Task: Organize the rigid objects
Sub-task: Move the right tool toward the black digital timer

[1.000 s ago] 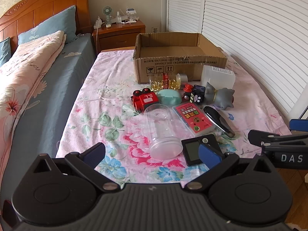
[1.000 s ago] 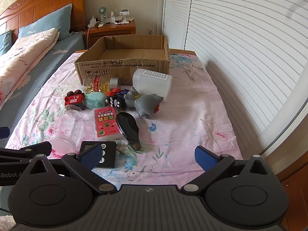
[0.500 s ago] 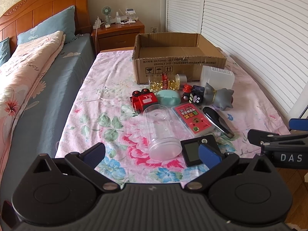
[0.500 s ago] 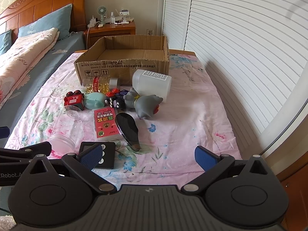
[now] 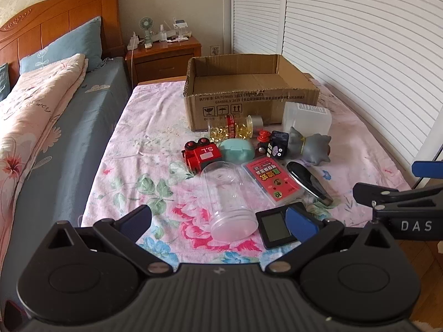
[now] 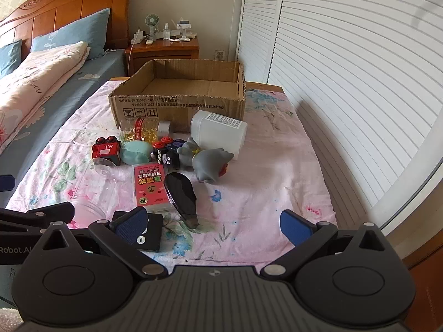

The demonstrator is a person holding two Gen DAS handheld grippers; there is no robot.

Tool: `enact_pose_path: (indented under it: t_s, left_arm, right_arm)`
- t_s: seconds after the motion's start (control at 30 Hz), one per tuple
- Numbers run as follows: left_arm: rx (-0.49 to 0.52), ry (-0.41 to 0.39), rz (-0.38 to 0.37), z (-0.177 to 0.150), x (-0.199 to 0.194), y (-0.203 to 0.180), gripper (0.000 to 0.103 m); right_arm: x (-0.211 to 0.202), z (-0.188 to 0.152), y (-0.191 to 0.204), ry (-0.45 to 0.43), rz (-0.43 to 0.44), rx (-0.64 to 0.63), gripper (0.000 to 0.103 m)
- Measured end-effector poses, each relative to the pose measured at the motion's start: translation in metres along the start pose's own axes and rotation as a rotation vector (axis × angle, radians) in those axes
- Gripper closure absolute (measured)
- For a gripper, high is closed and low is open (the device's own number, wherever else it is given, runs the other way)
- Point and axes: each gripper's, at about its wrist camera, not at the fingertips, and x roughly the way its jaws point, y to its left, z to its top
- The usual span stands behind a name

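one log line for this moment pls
left claw: open, empty | right claw: open, empty | cardboard box: empty | items on cloth

Black ribbed tool (image 5: 218, 221) with blue pads (image 5: 300, 222).

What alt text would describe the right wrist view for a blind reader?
The open right gripper hovers at the near edge of a floral sheet, where toys, jars and a red card box lie before an empty cardboard box.

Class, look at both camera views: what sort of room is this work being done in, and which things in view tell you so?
Most likely a home bedroom. A bed with a wooden headboard and a blue pillow stands on the left, a wooden nightstand sits by the far wall, and louvered closet doors run along the right.
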Motion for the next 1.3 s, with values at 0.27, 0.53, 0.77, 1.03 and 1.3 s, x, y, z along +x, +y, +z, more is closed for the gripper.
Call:
enact_pose_path:
  t_s: [0.27,0.53,0.77,1.03,1.3]
  left_arm:
    - [0.058,-0.037,-0.015,0.003,0.006,0.004,0.001]
    - [0.152,-0.066,-0.051,-0.003,0.017,0.021,0.001]
    - [0.221,-0.037,-0.076,-0.017,0.034,0.038,0.001]
    - [0.325,-0.069,-0.116,-0.027,0.040,0.050,0.001]
    - [0.346,-0.080,-0.182,-0.028,0.048,0.064,0.001]
  right_arm:
    - [0.007,0.003,0.000,-0.022,0.054,-0.041,0.000]
    - [0.024,-0.001,-0.005,-0.106,0.198,-0.140,0.000]
    - [0.055,-0.007,0.013,0.021,0.251,-0.204,0.000]
    - [0.083,-0.016,0.043,0.175,0.330,-0.213,0.000]
    - [0.096,-0.015,0.062,0.234,0.248,-0.221,0.000]
